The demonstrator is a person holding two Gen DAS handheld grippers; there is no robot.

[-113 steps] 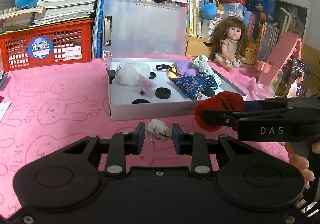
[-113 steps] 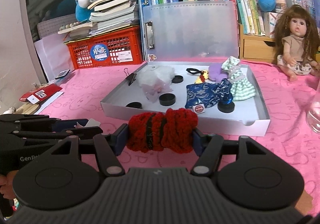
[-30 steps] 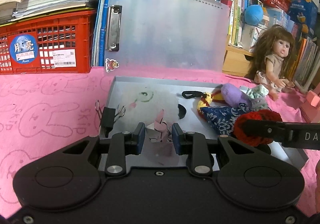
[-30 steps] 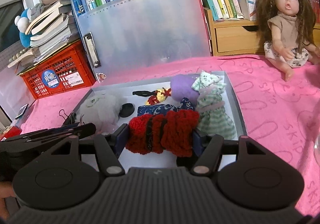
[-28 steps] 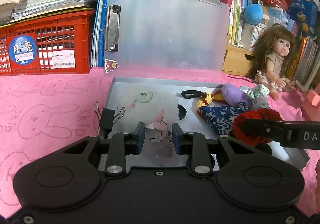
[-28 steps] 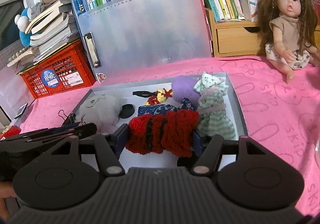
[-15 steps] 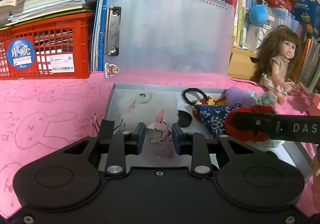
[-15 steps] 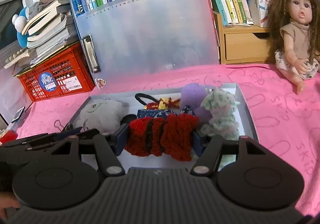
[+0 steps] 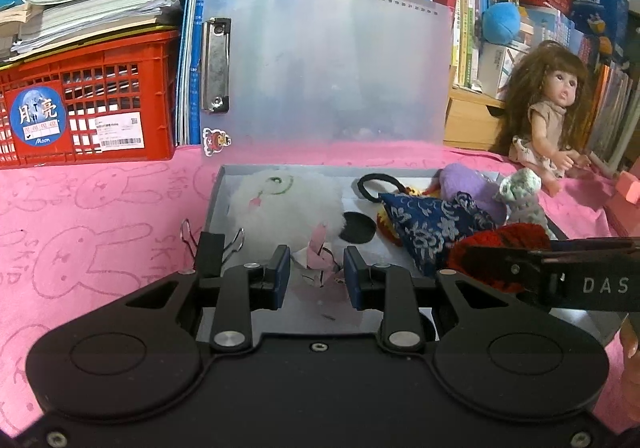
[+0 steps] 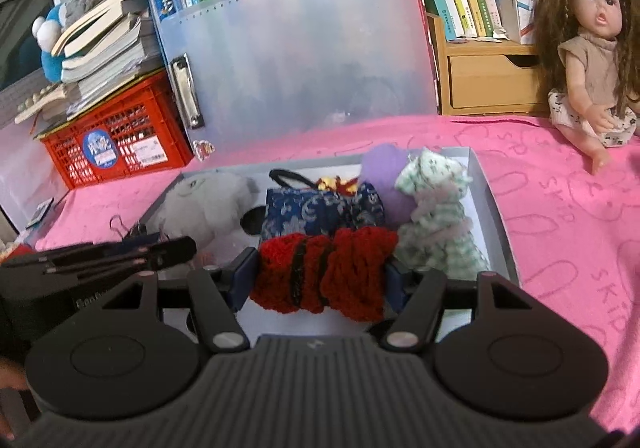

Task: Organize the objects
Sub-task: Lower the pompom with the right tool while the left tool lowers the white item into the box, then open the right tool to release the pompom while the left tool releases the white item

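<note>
- A red knit piece is pinched between the fingers of the right gripper, held over the near part of the tray, just in front of the blue pouch.
- A small pink paper scrap sits between the fingers of the left gripper; the pads look pressed to its edges, though firm contact cannot be confirmed.
- The scrap is held over the tray's near left area, just before the white plush.
- The tray is already crowded: plush, pouch, purple toy, green checked dress, black hair tie and a black disc are packed close together.
- Risk: if the knit piece is released here, it may be left on top of the pouch or dress rather than on the tray floor, since little bare floor is seen.
- Risk: the light scrap may stick to a pad or drift out over the near wall when freed.
- Risk: the two grippers are near each other, so a collision is possible.
- The binder clip on the tray's left wall could be knocked.
- The tray's near wall is hidden by both gripper bodies; the drop spot is not seen.
- What the scrap actually is cannot be made out.
</note>
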